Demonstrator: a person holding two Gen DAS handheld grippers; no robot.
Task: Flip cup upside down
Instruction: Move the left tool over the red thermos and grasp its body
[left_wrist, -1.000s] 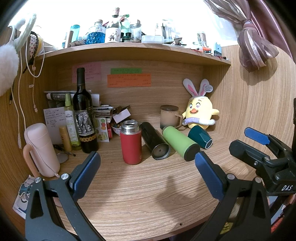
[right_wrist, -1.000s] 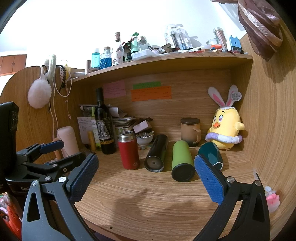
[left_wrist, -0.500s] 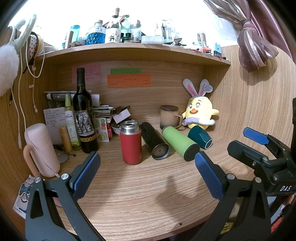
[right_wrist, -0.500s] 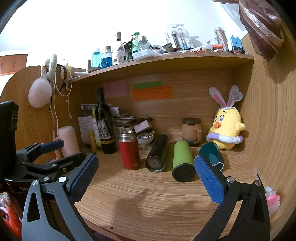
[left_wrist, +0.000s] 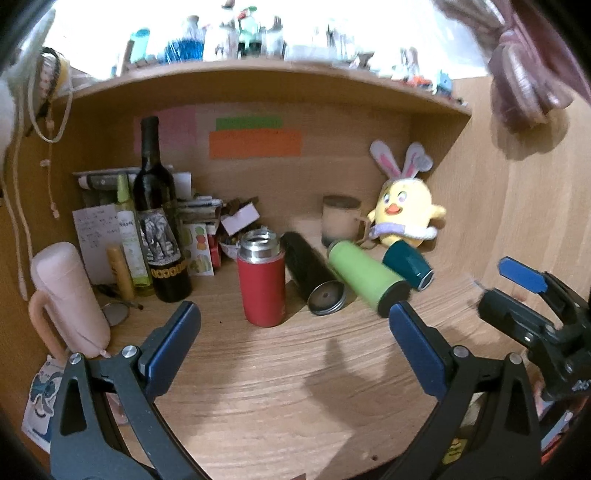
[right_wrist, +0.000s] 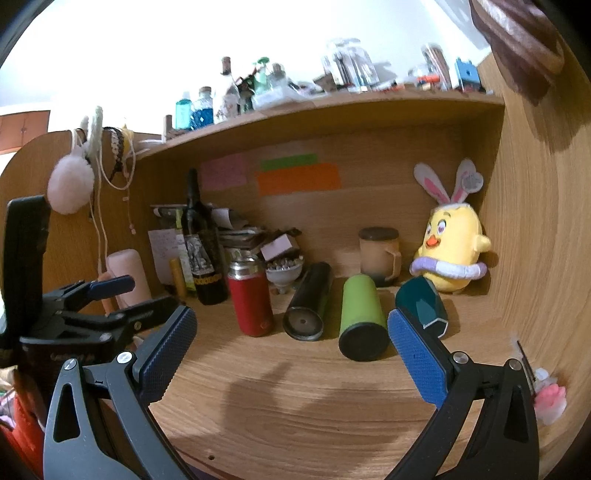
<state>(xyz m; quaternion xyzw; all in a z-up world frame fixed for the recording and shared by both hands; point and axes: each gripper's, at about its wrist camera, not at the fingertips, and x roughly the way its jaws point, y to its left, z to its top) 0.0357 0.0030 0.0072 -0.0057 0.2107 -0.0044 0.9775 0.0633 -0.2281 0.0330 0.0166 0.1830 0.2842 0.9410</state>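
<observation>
Both cameras have edged closer to the clutter since half a second ago, the cups looming slightly larger and the frames blurring. The left hand-held gripper (left_wrist: 293, 332) hangs over the wooden worktop (left_wrist: 280, 387) with its blue pads spread wide, holding nothing; the right hand-held gripper (right_wrist: 291, 339) is likewise parted and empty. At frame centre the red cup (left_wrist: 261, 282) stands upright, mouth up, untouched. Beside it lie a black flask (left_wrist: 308, 273), a green flask (left_wrist: 364, 275) and a teal cup (left_wrist: 406, 264), all on their sides.
</observation>
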